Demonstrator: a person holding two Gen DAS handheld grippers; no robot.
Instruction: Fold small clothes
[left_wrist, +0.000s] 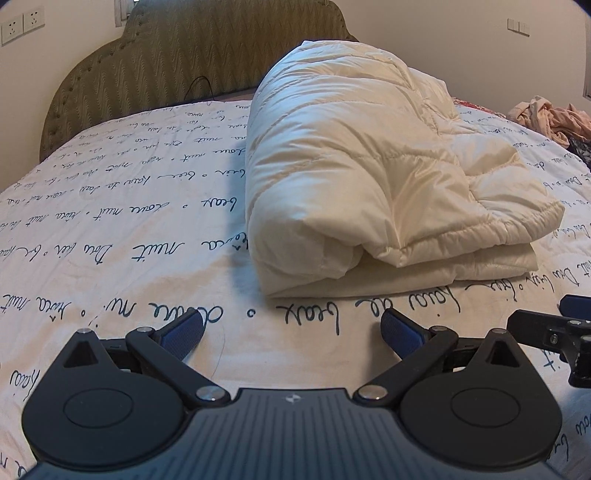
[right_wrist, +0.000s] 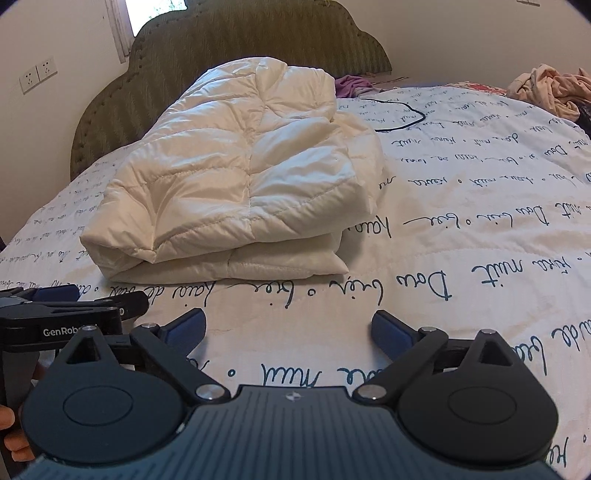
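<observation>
A cream quilted puffer garment (left_wrist: 354, 177) lies folded into a thick bundle on the bed; it also shows in the right wrist view (right_wrist: 243, 181). My left gripper (left_wrist: 291, 328) is open and empty, low over the sheet just short of the bundle's near edge. My right gripper (right_wrist: 288, 326) is open and empty, also just short of the bundle, to its right. The right gripper's fingers show at the far right of the left wrist view (left_wrist: 554, 332). The left gripper shows at the lower left of the right wrist view (right_wrist: 74, 310).
The bed sheet (left_wrist: 110, 229) is white with dark blue script. A green padded headboard (left_wrist: 166, 62) stands behind. A pile of pink clothes (right_wrist: 546, 88) lies at the far right, a purple cloth (right_wrist: 354, 83) and a black cable (right_wrist: 399, 114) behind the bundle.
</observation>
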